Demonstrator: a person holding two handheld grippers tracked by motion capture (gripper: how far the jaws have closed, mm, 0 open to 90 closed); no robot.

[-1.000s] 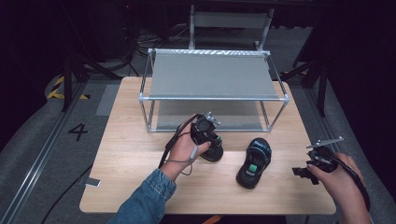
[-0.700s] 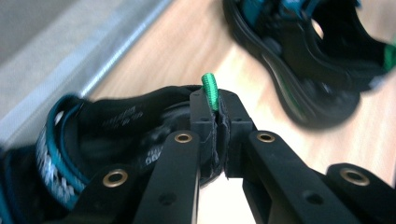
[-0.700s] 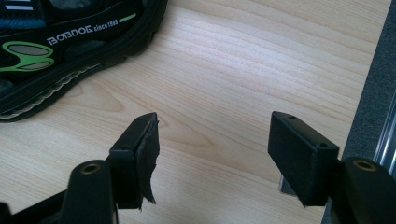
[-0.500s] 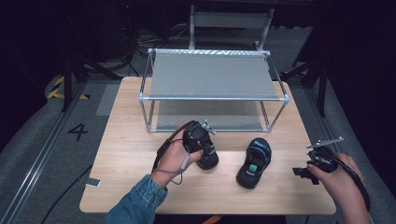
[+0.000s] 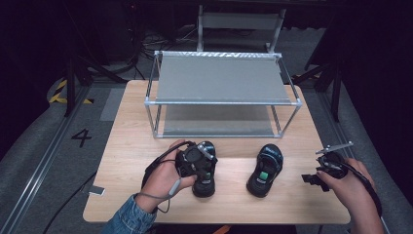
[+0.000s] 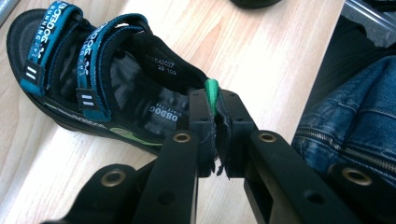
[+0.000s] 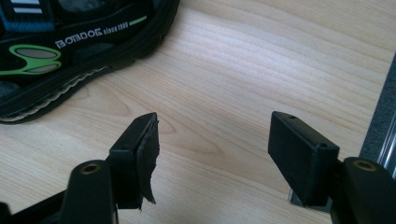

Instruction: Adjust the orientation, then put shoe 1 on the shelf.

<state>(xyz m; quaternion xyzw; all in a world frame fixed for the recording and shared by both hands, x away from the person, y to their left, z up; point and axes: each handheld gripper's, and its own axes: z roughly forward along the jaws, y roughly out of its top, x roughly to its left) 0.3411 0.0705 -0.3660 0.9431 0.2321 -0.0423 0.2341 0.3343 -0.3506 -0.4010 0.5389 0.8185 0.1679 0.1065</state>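
Two black sandals with teal straps lie on the wooden table (image 5: 131, 146). My left gripper (image 5: 199, 170) (image 6: 215, 100) is shut on the heel strap of the left sandal (image 5: 204, 184) (image 6: 88, 79), pinching it by its green pull loop (image 6: 211, 91). The right sandal (image 5: 265, 170) (image 7: 70, 46) lies flat, about a hand's width to the right. My right gripper (image 5: 307, 179) (image 7: 217, 135) is open just above the table, to the right of that sandal, with bare wood between its jaws.
A two-level metal rack (image 5: 219, 78) with grey shelves stands at the back of the table. The table's near edge (image 5: 214, 222) is close to the left sandal, with denim clothing (image 6: 355, 121) beyond it. The right table edge (image 7: 380, 130) runs beside my right gripper.
My left gripper has pulled the left sandal back toward the near edge and slightly left, away from the rack. The right gripper and right sandal have stayed put.
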